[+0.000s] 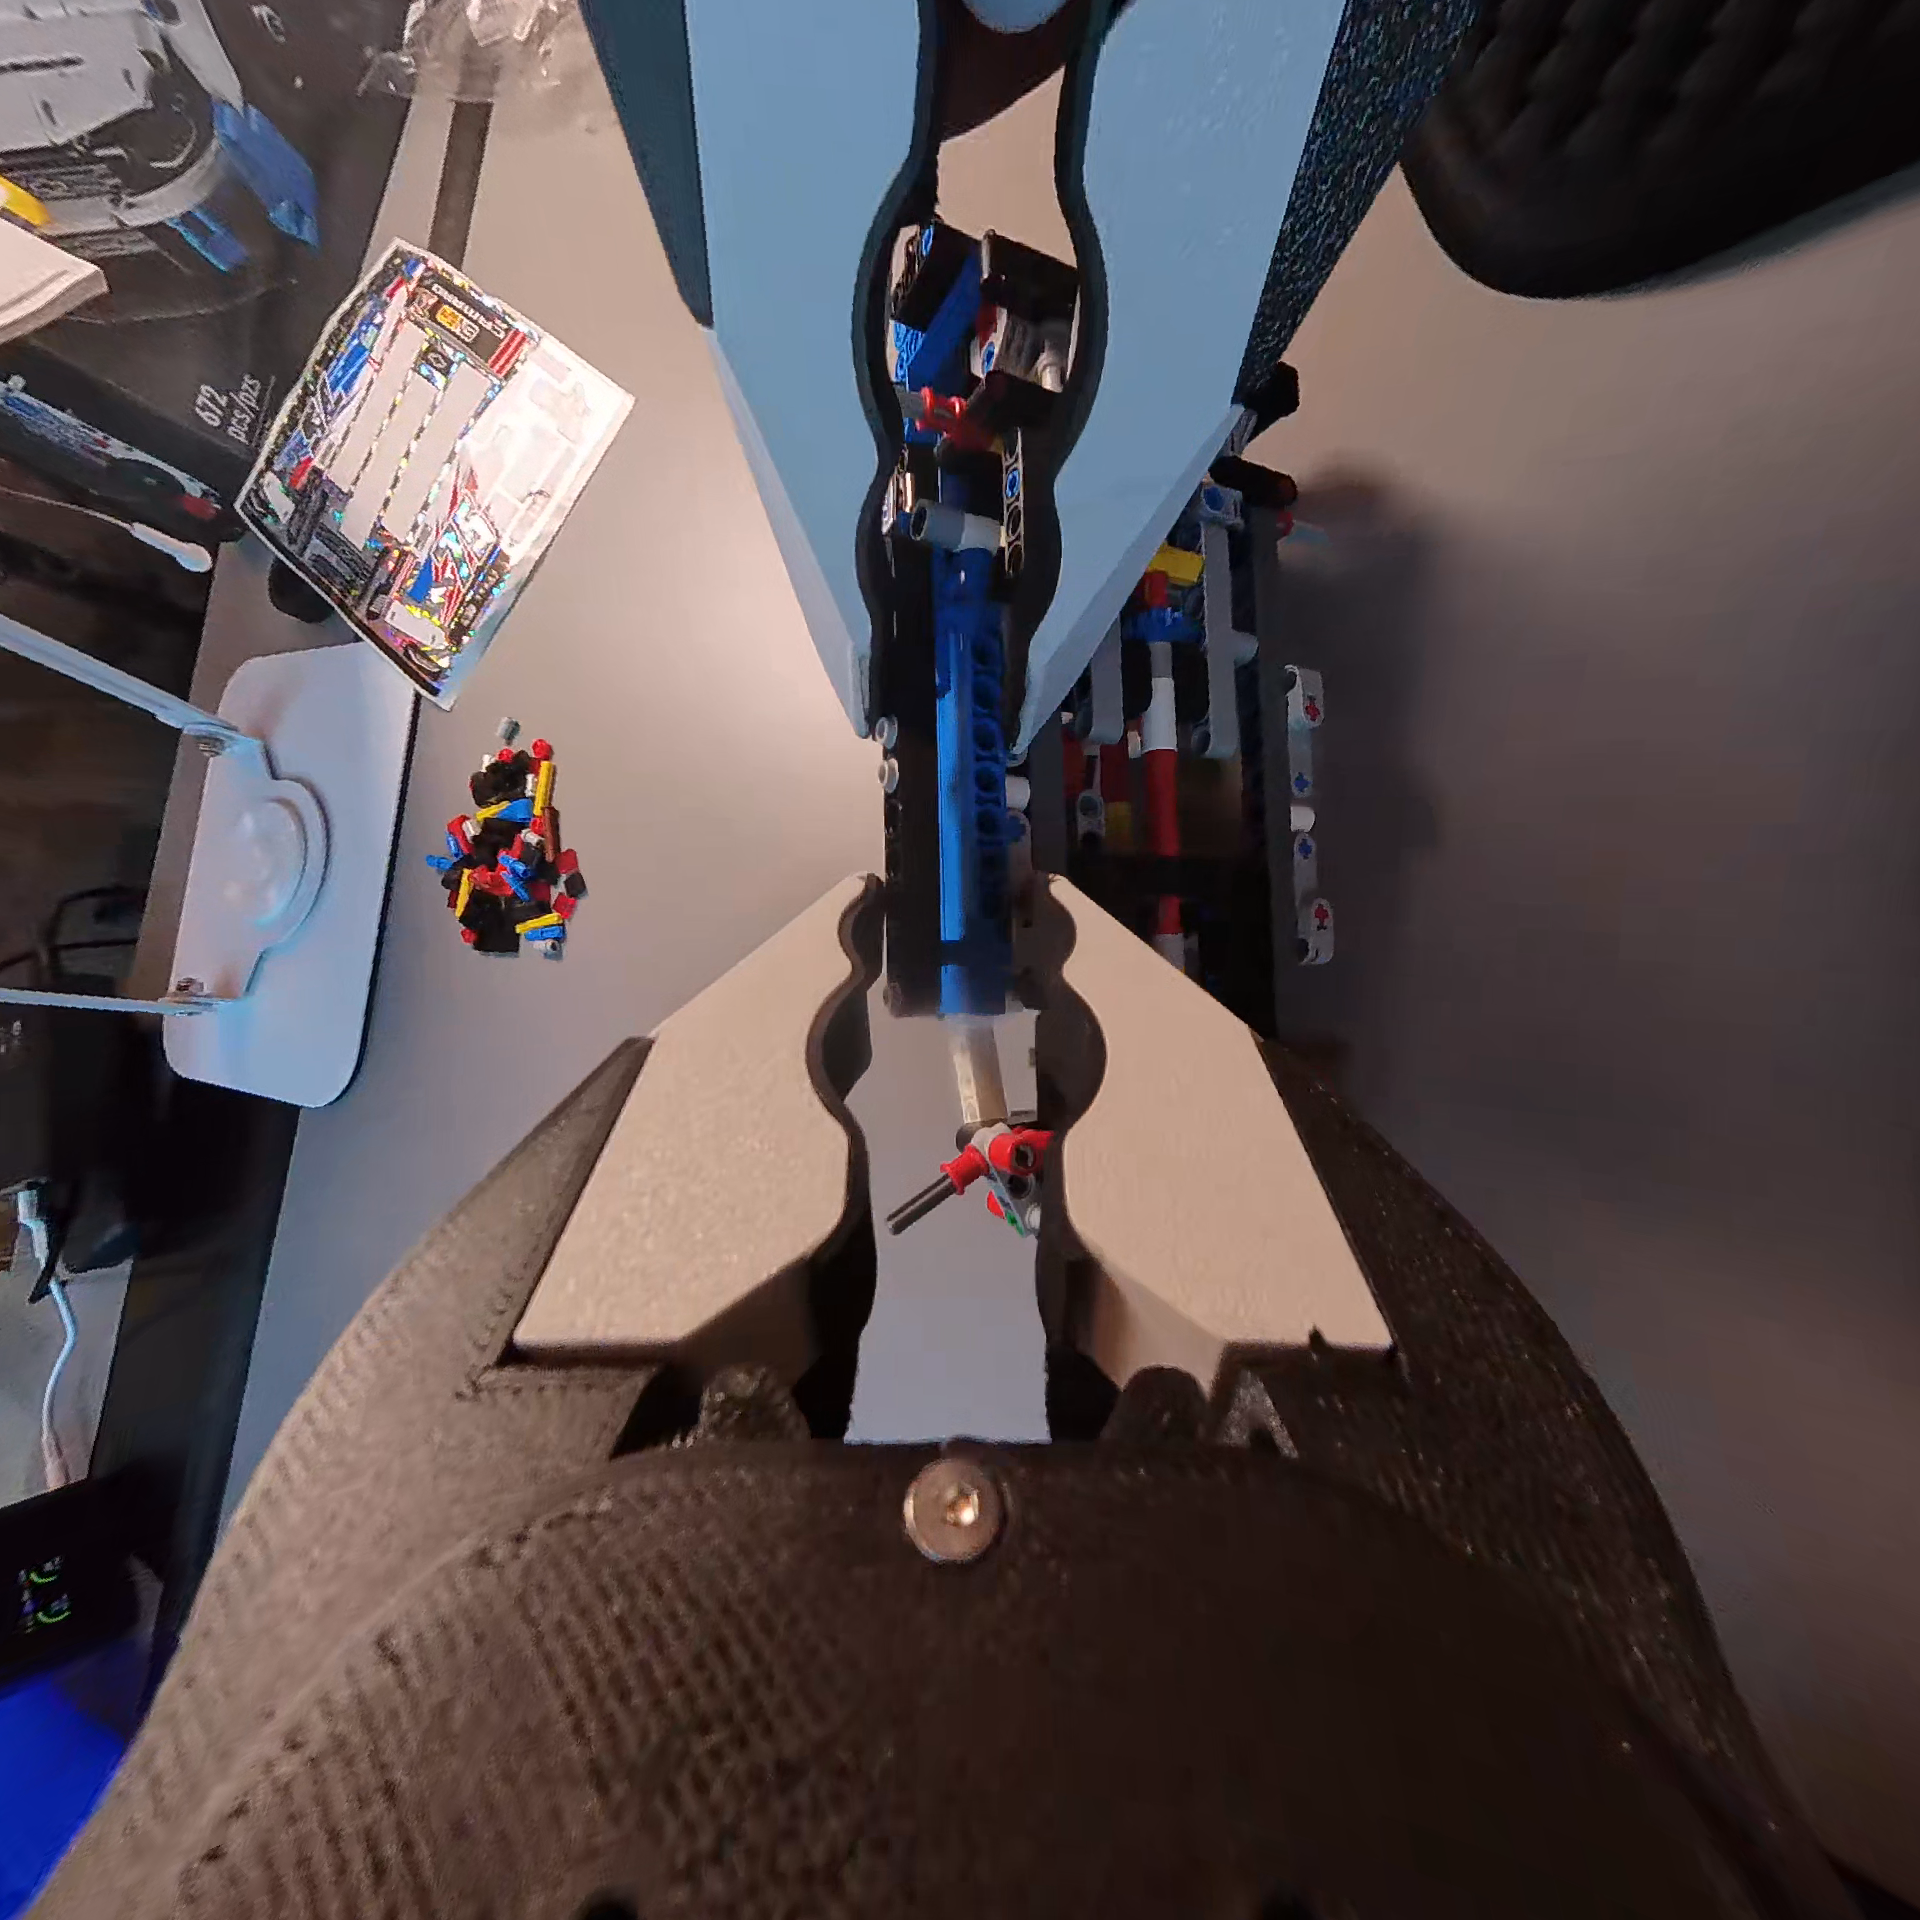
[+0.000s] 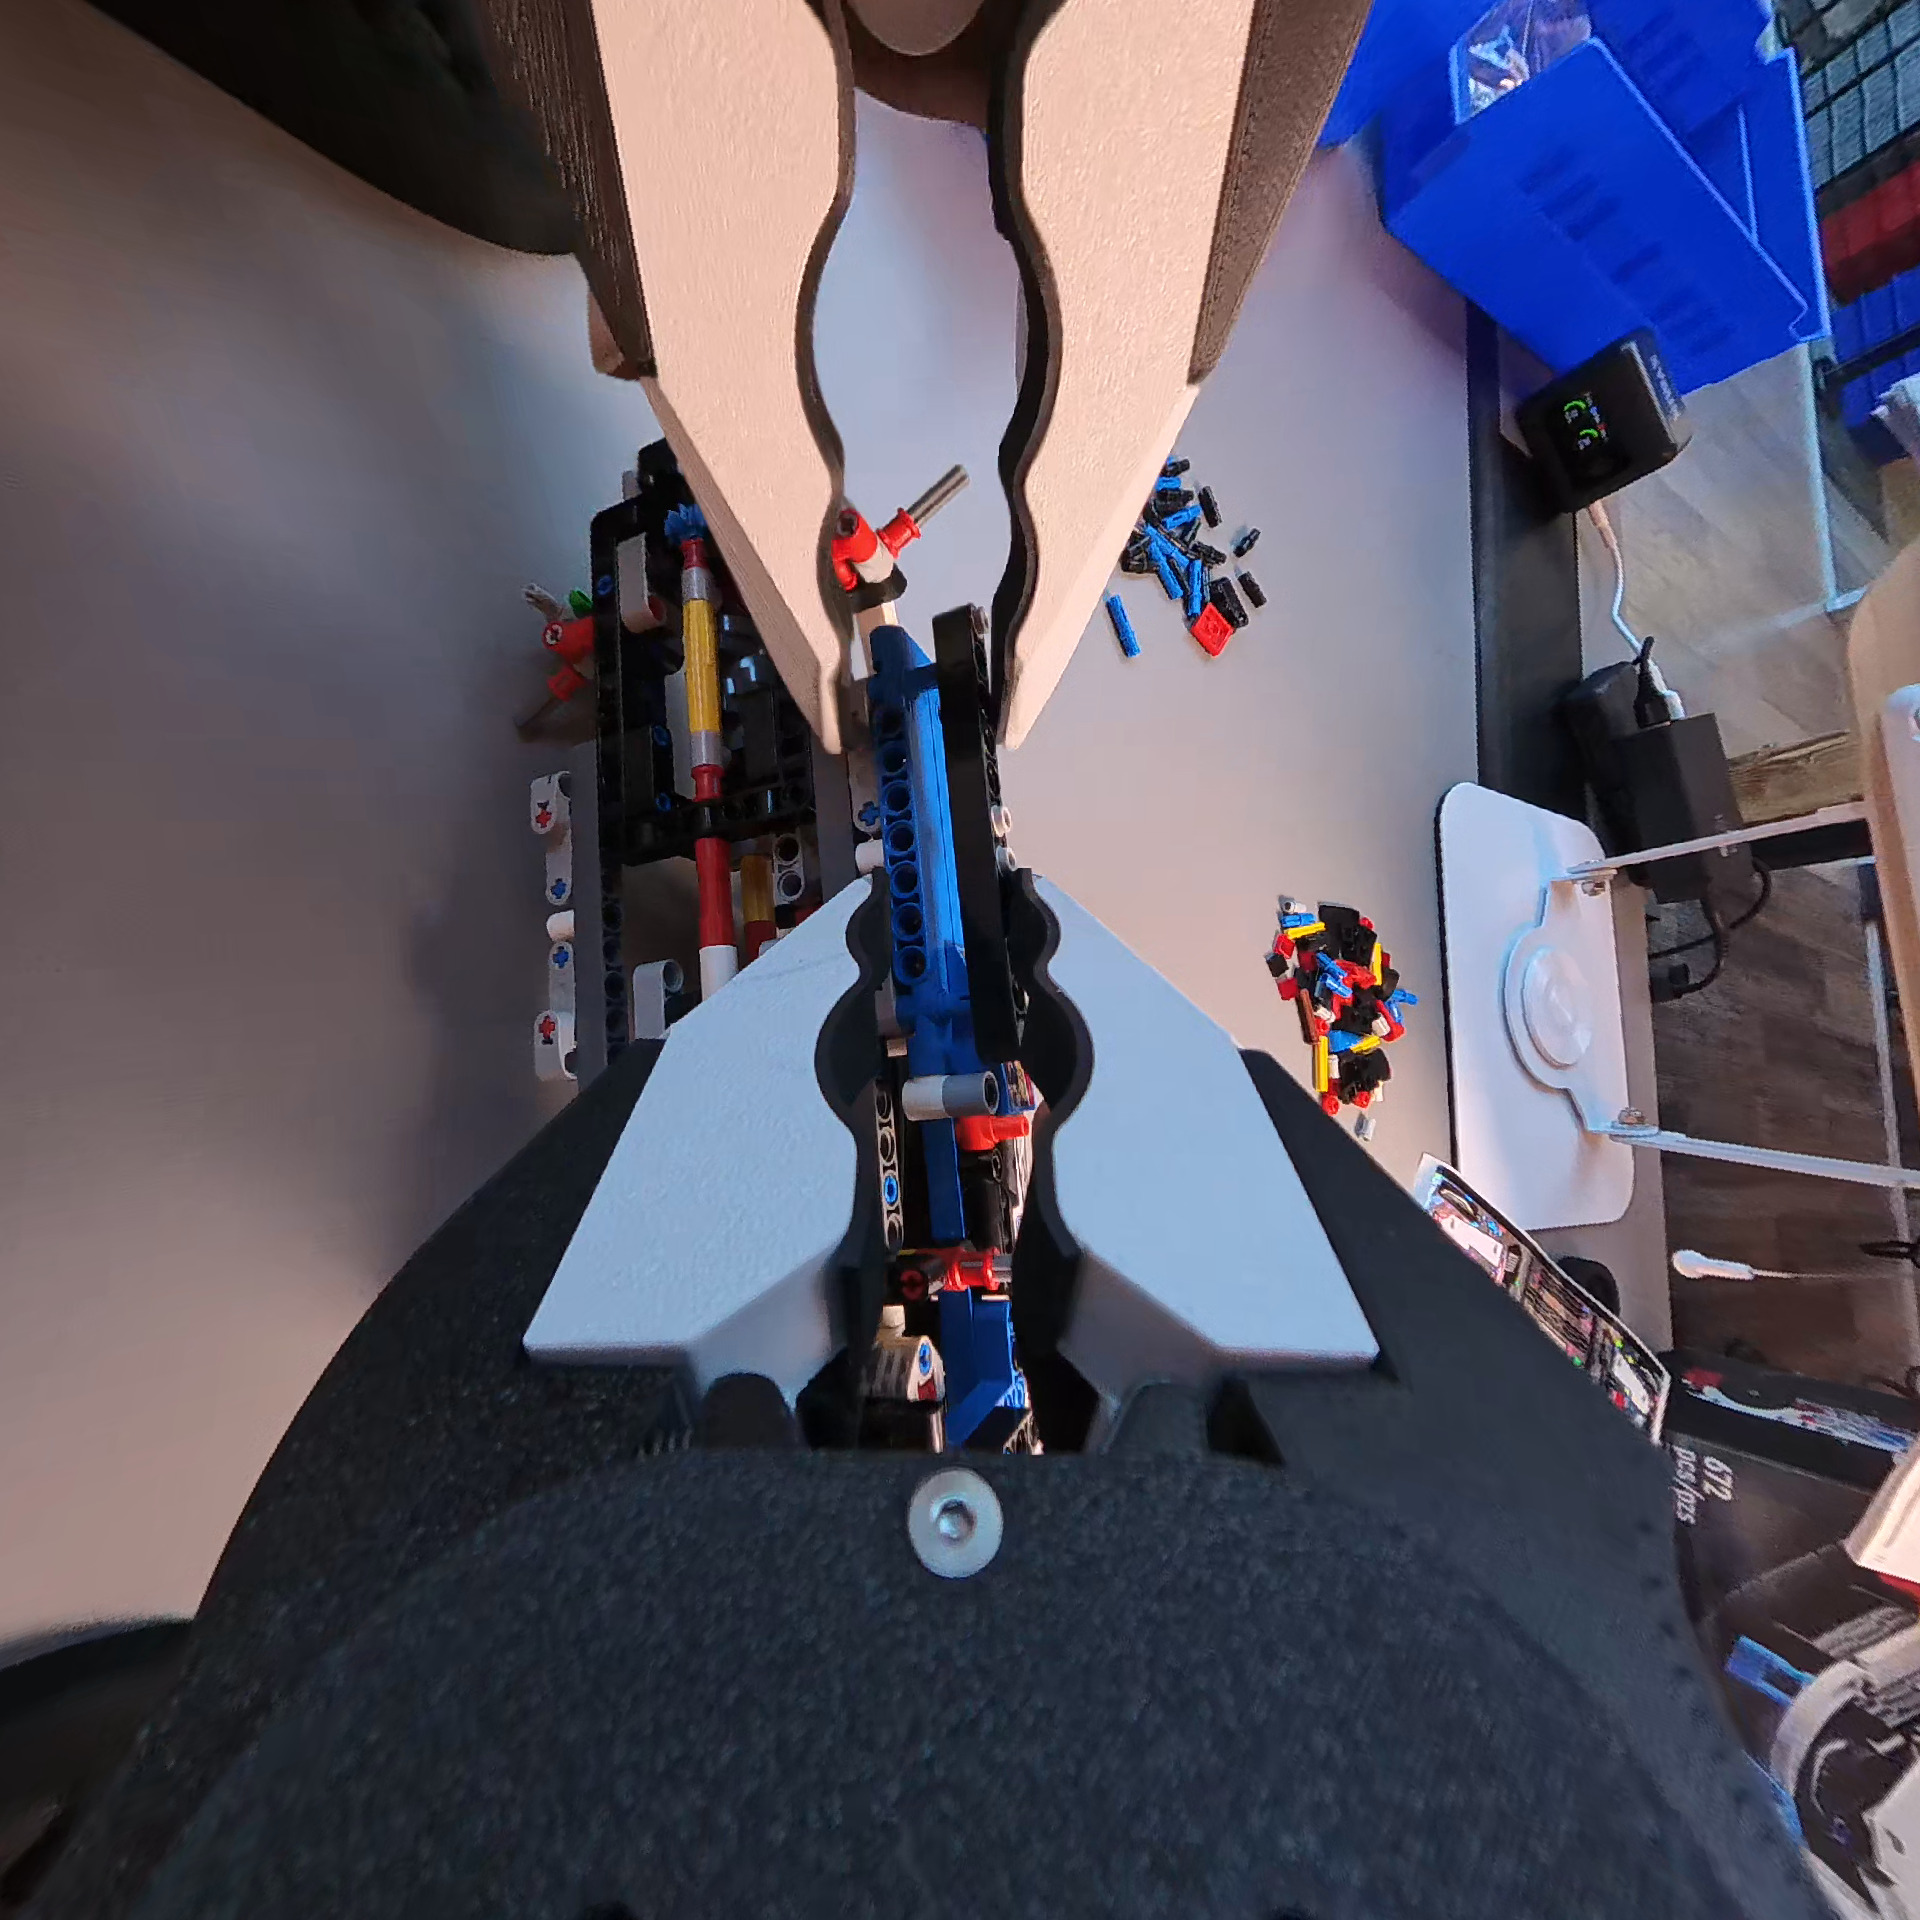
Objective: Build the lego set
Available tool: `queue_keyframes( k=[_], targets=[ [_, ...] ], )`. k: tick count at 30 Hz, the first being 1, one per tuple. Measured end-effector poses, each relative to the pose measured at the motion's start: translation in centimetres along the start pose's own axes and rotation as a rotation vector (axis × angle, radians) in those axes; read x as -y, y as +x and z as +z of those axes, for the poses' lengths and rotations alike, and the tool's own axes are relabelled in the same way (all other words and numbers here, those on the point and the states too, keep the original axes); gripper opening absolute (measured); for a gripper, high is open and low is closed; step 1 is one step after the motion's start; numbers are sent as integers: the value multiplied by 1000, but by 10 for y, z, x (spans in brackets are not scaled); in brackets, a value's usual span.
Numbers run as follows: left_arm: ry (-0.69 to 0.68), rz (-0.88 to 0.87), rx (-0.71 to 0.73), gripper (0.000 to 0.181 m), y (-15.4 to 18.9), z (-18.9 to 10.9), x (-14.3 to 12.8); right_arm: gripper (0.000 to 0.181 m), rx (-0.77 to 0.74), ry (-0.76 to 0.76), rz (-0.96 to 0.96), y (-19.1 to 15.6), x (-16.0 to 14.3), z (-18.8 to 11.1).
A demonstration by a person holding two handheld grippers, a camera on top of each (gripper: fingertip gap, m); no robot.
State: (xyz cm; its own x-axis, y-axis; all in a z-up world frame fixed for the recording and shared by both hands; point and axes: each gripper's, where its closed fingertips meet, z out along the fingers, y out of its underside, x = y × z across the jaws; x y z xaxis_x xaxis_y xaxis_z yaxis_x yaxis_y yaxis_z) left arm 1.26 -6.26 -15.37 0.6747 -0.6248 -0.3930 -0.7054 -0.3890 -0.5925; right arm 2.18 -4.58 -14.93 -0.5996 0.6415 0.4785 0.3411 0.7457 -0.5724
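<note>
a: left wrist view: the left gripper [image 1: 951, 894] pinches one end of the blue-and-black sub-assembly [image 1: 971, 790] at centre; loose pieces [image 1: 509, 847] lie at 9 o'clock. the red connector [image 1: 1003, 1153] could twist off.

b: right wrist view: the right gripper [image 2: 945, 883] clamps the other end; the chassis [image 2: 675, 769] sits at 10 o'clock. opposed pulling might split the beams.

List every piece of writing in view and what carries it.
Dark box: white print on its side, not reproduced here.
Sticker sheet: tiny print, too small to read.
Black device: green display, too blurred.
Blue lego assembly: no writing visible.
</note>
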Motion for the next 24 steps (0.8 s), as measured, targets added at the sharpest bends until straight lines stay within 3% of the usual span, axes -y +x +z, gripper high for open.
queue_keyframes(
  k=[1, 8, 16, 24],
  targets=[
    [-7, 0, 4, 27, 0, 1, 0, 19, -3, -2, -7, 0, 0, 0],
    [-38, 1, 3, 31, -1, 10, -3, 19, 3, 11, 22, 3, -1, 2],
    [47, -101, -150, 20, 0, 5, -1, 18, 12, 43, 43, 0, 3, 2],
    [12, -8, -37, 20, -7, 10, -3, 18, -8, 47, 56, 6, 1, 4]
  ],
)
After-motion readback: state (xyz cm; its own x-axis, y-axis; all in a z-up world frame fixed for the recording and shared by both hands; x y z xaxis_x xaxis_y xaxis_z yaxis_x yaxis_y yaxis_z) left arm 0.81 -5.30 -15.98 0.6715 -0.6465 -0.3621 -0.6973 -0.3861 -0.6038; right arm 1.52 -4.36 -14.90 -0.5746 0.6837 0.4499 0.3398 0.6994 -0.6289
